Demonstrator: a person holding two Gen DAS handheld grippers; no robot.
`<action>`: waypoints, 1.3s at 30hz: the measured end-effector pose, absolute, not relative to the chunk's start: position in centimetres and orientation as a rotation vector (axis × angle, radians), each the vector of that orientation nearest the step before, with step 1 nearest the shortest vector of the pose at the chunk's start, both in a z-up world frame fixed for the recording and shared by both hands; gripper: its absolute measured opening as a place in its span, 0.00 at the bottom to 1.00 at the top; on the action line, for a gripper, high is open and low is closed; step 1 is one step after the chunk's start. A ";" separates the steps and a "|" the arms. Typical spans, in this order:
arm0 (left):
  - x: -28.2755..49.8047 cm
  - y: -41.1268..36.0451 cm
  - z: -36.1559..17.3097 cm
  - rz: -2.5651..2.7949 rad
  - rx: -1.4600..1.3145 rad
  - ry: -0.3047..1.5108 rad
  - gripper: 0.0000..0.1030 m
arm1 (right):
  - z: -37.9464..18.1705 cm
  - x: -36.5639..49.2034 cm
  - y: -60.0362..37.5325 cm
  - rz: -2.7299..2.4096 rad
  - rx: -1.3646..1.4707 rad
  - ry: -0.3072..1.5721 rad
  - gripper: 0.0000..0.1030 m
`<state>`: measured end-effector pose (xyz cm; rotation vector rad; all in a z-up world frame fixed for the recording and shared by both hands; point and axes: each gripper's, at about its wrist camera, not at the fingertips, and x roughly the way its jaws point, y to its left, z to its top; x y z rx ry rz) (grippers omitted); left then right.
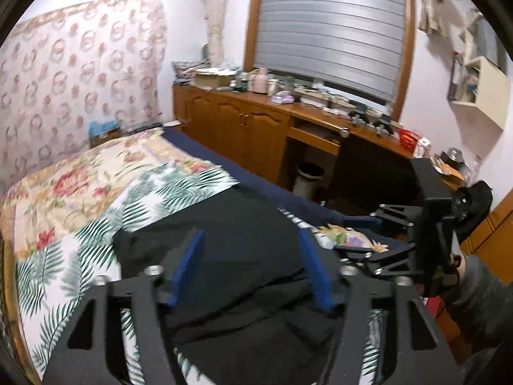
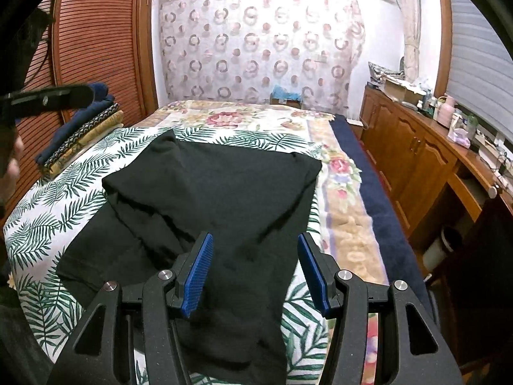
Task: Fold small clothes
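A black garment (image 2: 211, 192) lies partly folded and rumpled on the palm-leaf sheet (image 2: 48, 211) on the bed; it also shows in the left wrist view (image 1: 243, 243). My left gripper (image 1: 251, 253) is open, with its blue pads spread just above the garment. My right gripper (image 2: 255, 256) is open over the garment's near edge, holding nothing. The right gripper also shows at the right of the left wrist view (image 1: 357, 235), open beside the bed's edge.
A stack of folded cloths (image 2: 83, 122) sits at the bed's far left beside a slatted wooden door (image 2: 93, 32). A wooden cabinet and desk (image 1: 256, 122) with clutter runs along the window wall. A bin (image 1: 307, 176) stands under the desk.
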<state>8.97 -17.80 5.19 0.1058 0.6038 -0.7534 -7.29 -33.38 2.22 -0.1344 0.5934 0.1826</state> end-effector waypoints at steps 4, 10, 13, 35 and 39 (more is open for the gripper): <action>9.7 -14.5 3.3 -0.679 0.080 0.634 0.74 | 2.1 -5.5 -33.4 0.212 -0.137 0.613 0.55; 10.2 -10.5 0.9 -0.580 0.038 0.657 0.74 | 1.2 -3.7 -31.5 0.283 -0.143 0.650 0.55; 10.0 -8.9 -0.3 -0.536 0.027 0.664 0.74 | 0.6 -2.8 -30.6 0.313 -0.162 0.681 0.55; 8.8 -7.1 -4.7 -0.459 -0.016 0.700 0.74 | 0.5 -2.2 -31.6 0.417 -0.127 0.769 0.45; 8.4 -7.3 -5.4 -0.463 -0.034 0.707 0.74 | 1.1 -2.8 -31.1 0.425 -0.156 0.734 0.14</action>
